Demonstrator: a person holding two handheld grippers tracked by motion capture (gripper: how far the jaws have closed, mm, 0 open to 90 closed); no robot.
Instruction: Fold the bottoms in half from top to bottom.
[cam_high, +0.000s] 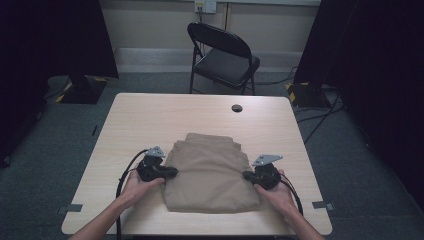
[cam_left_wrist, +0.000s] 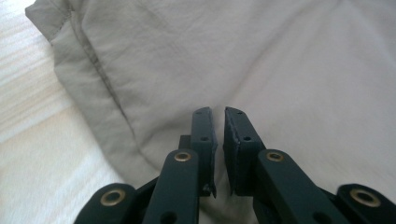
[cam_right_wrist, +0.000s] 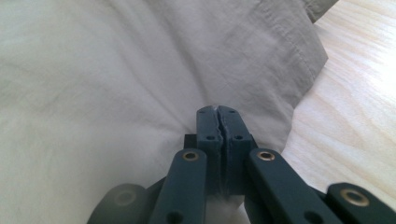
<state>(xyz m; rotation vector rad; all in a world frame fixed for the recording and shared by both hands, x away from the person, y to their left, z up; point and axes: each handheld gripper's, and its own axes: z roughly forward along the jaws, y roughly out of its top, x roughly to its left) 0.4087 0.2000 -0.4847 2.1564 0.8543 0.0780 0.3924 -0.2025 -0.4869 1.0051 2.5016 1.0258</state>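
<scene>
A folded tan cloth (cam_high: 210, 170) lies in the middle of the near half of the wooden table (cam_high: 150, 115). My left gripper (cam_high: 172, 172) sits at the cloth's left edge. In the left gripper view its jaws (cam_left_wrist: 218, 109) stand a narrow gap apart over the cloth (cam_left_wrist: 280, 56), near a stitched hem, with nothing pinched between them. My right gripper (cam_high: 246, 175) is at the cloth's right edge. In the right gripper view its jaws (cam_right_wrist: 217, 109) are pressed together on a fold of the cloth (cam_right_wrist: 116, 70), and creases run out from the tips.
A black folding chair (cam_high: 225, 55) stands behind the table. A round cable hole (cam_high: 237, 108) is near the table's far edge. Dark screens and stand bases flank both sides. Bare tabletop (cam_right_wrist: 355, 93) lies beside the cloth.
</scene>
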